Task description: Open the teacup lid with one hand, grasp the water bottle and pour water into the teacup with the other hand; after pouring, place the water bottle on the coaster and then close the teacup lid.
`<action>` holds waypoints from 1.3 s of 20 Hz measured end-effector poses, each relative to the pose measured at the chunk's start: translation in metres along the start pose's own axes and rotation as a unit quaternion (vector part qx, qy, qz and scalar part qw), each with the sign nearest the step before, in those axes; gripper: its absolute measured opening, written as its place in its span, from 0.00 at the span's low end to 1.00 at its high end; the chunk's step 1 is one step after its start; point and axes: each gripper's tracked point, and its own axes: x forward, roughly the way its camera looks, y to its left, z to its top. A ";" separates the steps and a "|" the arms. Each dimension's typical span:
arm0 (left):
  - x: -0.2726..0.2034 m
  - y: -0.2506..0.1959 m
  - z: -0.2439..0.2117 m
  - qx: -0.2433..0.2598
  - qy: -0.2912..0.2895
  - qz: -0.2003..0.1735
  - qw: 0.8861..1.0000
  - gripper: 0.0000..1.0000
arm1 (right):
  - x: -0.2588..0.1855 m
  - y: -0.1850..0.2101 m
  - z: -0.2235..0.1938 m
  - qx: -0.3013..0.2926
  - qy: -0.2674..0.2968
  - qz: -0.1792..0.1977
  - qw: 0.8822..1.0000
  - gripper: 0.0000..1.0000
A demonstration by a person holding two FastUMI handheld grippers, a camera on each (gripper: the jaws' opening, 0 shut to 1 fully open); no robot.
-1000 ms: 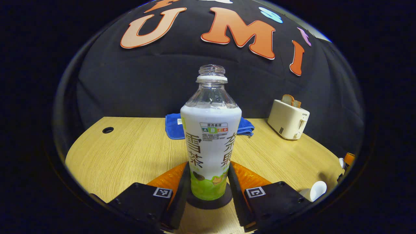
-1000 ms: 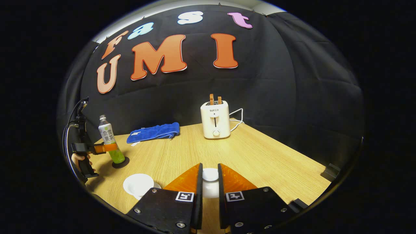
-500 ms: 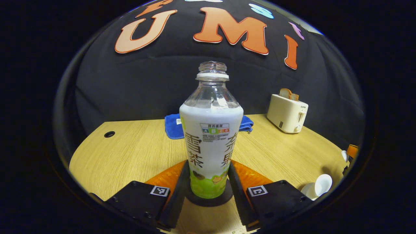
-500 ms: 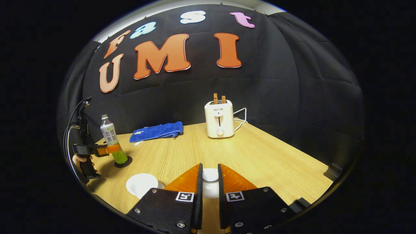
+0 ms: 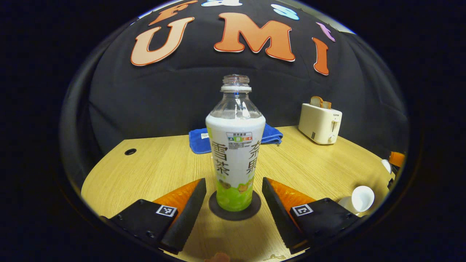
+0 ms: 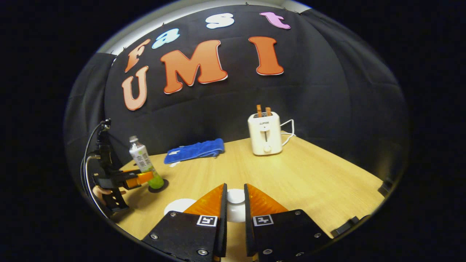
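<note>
The water bottle (image 5: 235,145), uncapped with a white and green label, stands upright on the dark round coaster (image 5: 218,211). My left gripper (image 5: 234,183) is open, one finger on each side of the bottle and clear of it. The white teacup (image 5: 361,198) sits uncovered at the right edge of the left gripper view. In the right gripper view my right gripper (image 6: 235,186) is shut on the white teacup lid (image 6: 236,198), held above the table. The teacup (image 6: 178,206) lies just left of its fingers, partly hidden. Farther left are the bottle (image 6: 140,162), the left gripper (image 6: 143,177) and a hand (image 6: 100,191).
A cream toaster (image 6: 265,134) with bread slices stands at the back of the wooden table (image 6: 309,174), its cable trailing right. A folded blue towel (image 6: 194,150) lies behind the bottle. A cable hole (image 5: 130,151) is at the table's far left.
My left gripper has opened, let go of the bottle on the coaster and drawn back slightly. The right gripper, still holding the lid, has swung left toward the teacup.
</note>
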 end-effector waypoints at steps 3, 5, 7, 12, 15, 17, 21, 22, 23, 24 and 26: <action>-0.038 0.016 -0.001 -0.012 -0.029 0.036 0.999 0.99 | 0.012 0.035 -0.006 -0.024 0.006 0.041 0.999 0.21; -0.062 0.027 -0.003 -0.028 -0.051 0.060 0.996 0.98 | 0.020 0.049 -0.013 -0.036 0.013 0.057 0.998 0.21; -0.083 0.040 -0.004 -0.034 -0.077 0.087 0.993 0.96 | 0.027 0.059 -0.024 -0.052 0.024 0.064 0.996 0.21; -0.112 0.067 -0.013 -0.032 -0.098 0.128 0.986 0.98 | 0.037 0.070 -0.040 -0.078 0.035 0.070 0.994 0.21; -0.117 0.072 -0.013 -0.036 -0.101 0.135 0.985 0.98 | 0.038 0.079 -0.048 -0.092 0.044 0.078 0.992 0.21; -0.118 0.072 -0.016 -0.036 -0.100 0.134 0.985 0.98 | 0.038 0.081 -0.057 -0.102 0.053 0.079 0.990 0.21; -0.121 0.072 -0.017 -0.037 -0.097 0.133 0.986 0.98 | 0.038 0.080 -0.056 -0.108 0.055 0.081 0.989 0.23; -0.121 0.072 -0.018 -0.038 -0.098 0.133 0.985 0.98 | 0.036 0.080 -0.058 -0.103 0.060 0.084 0.989 0.24; -0.121 0.071 -0.018 -0.039 -0.099 0.133 0.985 0.98 | 0.036 0.081 -0.059 -0.100 0.061 0.085 0.989 0.25; -0.121 0.072 -0.018 -0.039 -0.101 0.134 0.985 0.98 | 0.036 0.080 -0.058 -0.098 0.063 0.085 0.990 0.25; -0.122 0.073 -0.018 -0.035 -0.101 0.136 0.985 0.98 | 0.035 0.080 -0.059 -0.097 0.067 0.085 0.989 0.28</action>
